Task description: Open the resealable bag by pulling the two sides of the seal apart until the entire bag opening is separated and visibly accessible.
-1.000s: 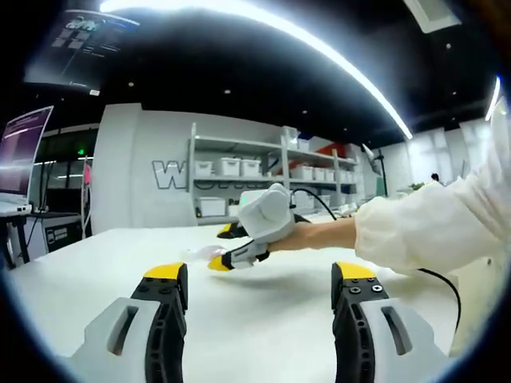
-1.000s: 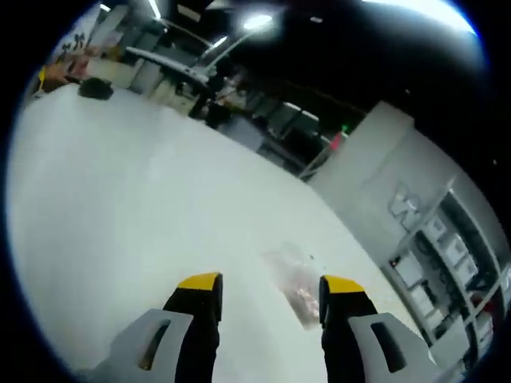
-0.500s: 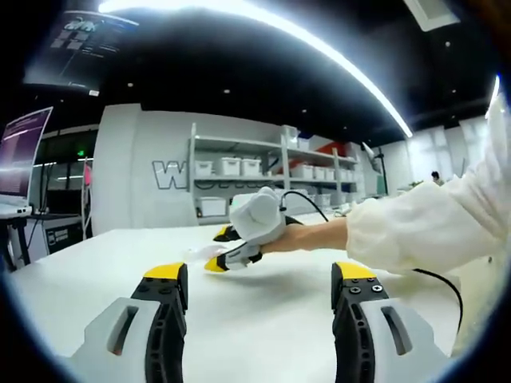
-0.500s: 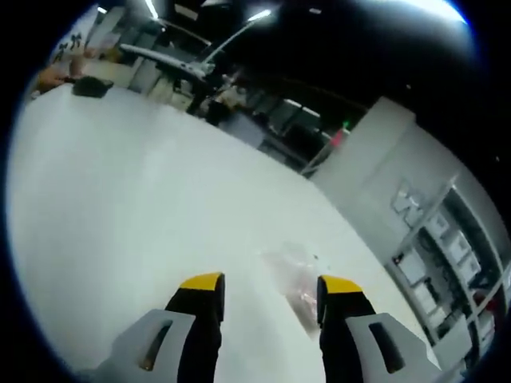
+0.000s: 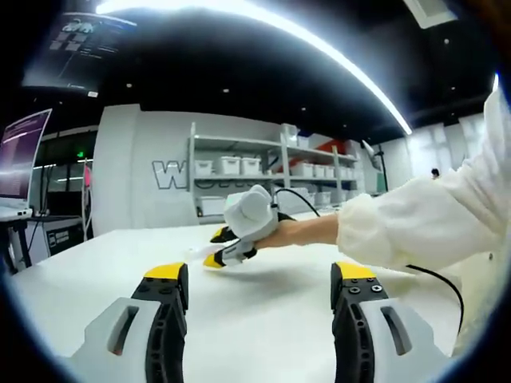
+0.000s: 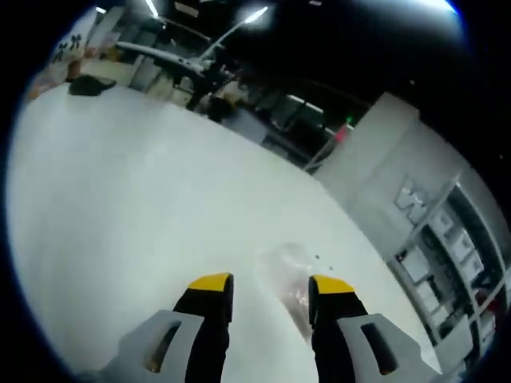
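Two grippers are working over one white table, and the table is the landmark for everything else. The left gripper is hovering low over the near part of the table with its yellow-tipped jaws spread wide and nothing between them. Beyond it, further across the table, the right gripper is reaching in from the right side of the left gripper view, carried by a hand that is coming out of a white sleeve; a black cable is trailing from under the sleeve down towards the table's near edge. The right gripper's yellow tips are standing slightly apart and pointing down at a pale, clear thing lying flat on the table, which is too blurred there to make out.

From the right gripper view the right gripper is showing its jaws parted, grasping nothing. The resealable bag is lying flat on the table just ahead of the tips, a clear pouch with something pinkish inside it, and its near end is sitting in the gap by the right-hand jaw. Whether a jaw is touching the bag cannot be told.

Past the far edge of the table, shelves with white bins are standing against a pale wall bearing large lettering. A lit screen is standing off the table's left side.
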`<control>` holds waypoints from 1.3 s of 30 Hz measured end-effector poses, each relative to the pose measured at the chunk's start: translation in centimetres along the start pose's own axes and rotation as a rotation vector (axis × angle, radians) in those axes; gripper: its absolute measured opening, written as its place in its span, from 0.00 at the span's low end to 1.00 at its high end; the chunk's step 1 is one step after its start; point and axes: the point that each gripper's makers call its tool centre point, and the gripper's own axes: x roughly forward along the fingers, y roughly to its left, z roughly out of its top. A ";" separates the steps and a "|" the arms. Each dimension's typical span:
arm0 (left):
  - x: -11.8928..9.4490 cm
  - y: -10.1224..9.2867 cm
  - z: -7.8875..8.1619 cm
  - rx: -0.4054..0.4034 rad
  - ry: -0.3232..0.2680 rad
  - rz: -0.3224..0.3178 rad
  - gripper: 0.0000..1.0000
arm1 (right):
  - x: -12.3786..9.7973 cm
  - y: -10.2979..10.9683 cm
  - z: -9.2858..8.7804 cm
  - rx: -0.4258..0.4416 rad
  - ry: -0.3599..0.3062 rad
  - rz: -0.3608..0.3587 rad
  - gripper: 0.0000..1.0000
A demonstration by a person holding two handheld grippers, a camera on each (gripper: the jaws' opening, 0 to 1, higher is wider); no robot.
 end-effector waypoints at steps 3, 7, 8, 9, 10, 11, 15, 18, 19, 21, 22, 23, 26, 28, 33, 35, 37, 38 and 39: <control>-0.1 0.2 0.0 -0.001 -0.001 0.003 0.72 | 0.2 -0.1 -0.1 -0.001 0.005 -0.001 0.37; -0.2 0.4 0.0 -0.004 -0.004 0.009 0.72 | 0.5 -0.1 -0.4 -0.019 0.021 0.002 0.36; -0.2 0.4 0.0 -0.005 -0.003 0.009 0.72 | 0.6 -0.2 -0.4 -0.016 0.020 0.002 0.36; -0.2 0.4 -0.1 -0.005 -0.003 0.009 0.72 | 0.6 -0.1 -0.3 -0.017 0.019 0.002 0.36; -0.3 0.5 -0.1 -0.005 -0.002 0.010 0.71 | 0.7 -0.2 -0.2 -0.025 0.018 0.000 0.36; -0.3 0.5 -0.1 -0.005 -0.001 0.011 0.71 | 0.8 -0.2 -0.1 -0.032 0.019 -0.001 0.36; -0.3 0.6 -0.3 -0.007 0.001 0.013 0.71 | 1.3 -0.3 -0.1 -0.049 0.030 0.008 0.36; -0.4 0.8 -0.3 -0.006 0.000 0.016 0.71 | 1.6 -0.5 -0.1 -0.038 0.030 0.013 0.35; -0.4 0.9 -0.3 -0.008 0.000 0.017 0.71 | 1.7 -0.7 -0.2 -0.039 0.031 0.008 0.35; -0.4 1.0 -0.3 -0.007 0.000 0.019 0.71 | 1.8 -1.0 -0.4 -0.042 0.040 0.007 0.34; -0.4 1.1 -0.3 -0.007 0.001 0.019 0.71 | 1.8 -1.0 -0.5 -0.044 0.044 0.007 0.34; -0.4 1.1 -0.3 -0.006 0.001 0.019 0.71 | 1.9 -1.1 -0.5 -0.046 0.045 0.006 0.34; -0.4 1.3 -0.2 -0.002 -0.001 0.023 0.71 | 2.0 -1.3 -0.6 -0.051 0.051 0.002 0.34; -0.5 1.5 -0.1 -0.005 -0.004 0.026 0.71 | 2.1 -1.4 -0.7 -0.068 0.060 0.003 0.34; -0.5 1.5 -0.3 -0.006 -0.003 0.029 0.71 | 2.3 -0.9 -0.8 -0.112 0.075 0.011 0.33; -0.5 1.4 -0.4 -0.006 -0.001 0.028 0.71 | 2.5 -0.8 -1.0 -0.148 0.089 0.019 0.33; -0.5 1.5 -0.5 -0.006 0.001 0.028 0.71 | 2.5 -0.7 -0.9 -0.156 0.090 0.018 0.32; -0.5 1.5 -0.5 -0.008 0.002 0.030 0.71 | 2.5 -0.7 -0.8 -0.149 0.085 0.020 0.32; -0.6 1.6 -0.5 -0.009 0.001 0.031 0.71 | 2.6 -0.7 -0.7 -0.139 0.083 0.020 0.32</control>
